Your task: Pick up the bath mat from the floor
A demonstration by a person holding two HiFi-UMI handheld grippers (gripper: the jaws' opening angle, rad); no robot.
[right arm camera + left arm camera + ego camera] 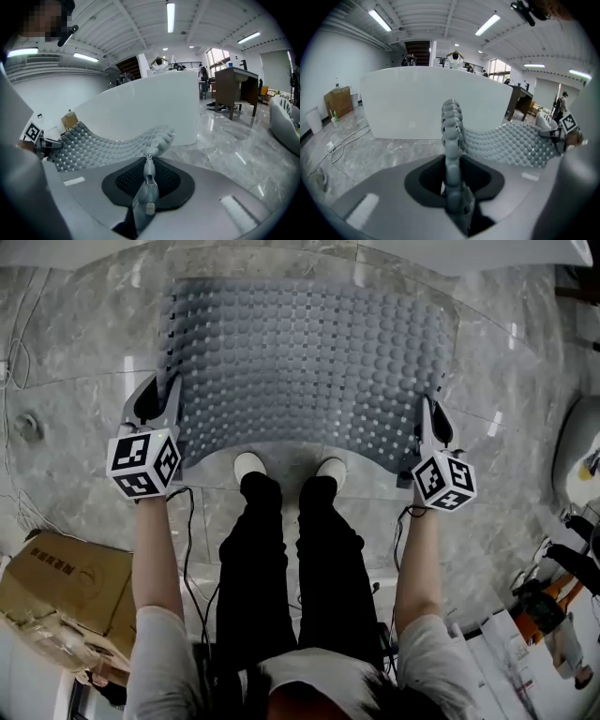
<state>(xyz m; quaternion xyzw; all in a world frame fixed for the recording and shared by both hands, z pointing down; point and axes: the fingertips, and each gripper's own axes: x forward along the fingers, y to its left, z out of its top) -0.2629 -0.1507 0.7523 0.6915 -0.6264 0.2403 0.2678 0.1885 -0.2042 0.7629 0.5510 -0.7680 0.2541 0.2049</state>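
Bath mat (pixel 309 362): soft, light, nubbed, sagging between holds. Left gripper (pixel 157 407) and right gripper (pixel 433 427) fingers pinch its near-edge corners; grip points sound.

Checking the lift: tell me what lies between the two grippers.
The bath mat spans it, one side edge in the left gripper, the other in the right gripper, sagging between them; the head view shows this.

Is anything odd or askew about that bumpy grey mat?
Nothing damaged. The bath mat hangs off the floor, clamped at its side edges by the left gripper and right gripper, so its middle sags.
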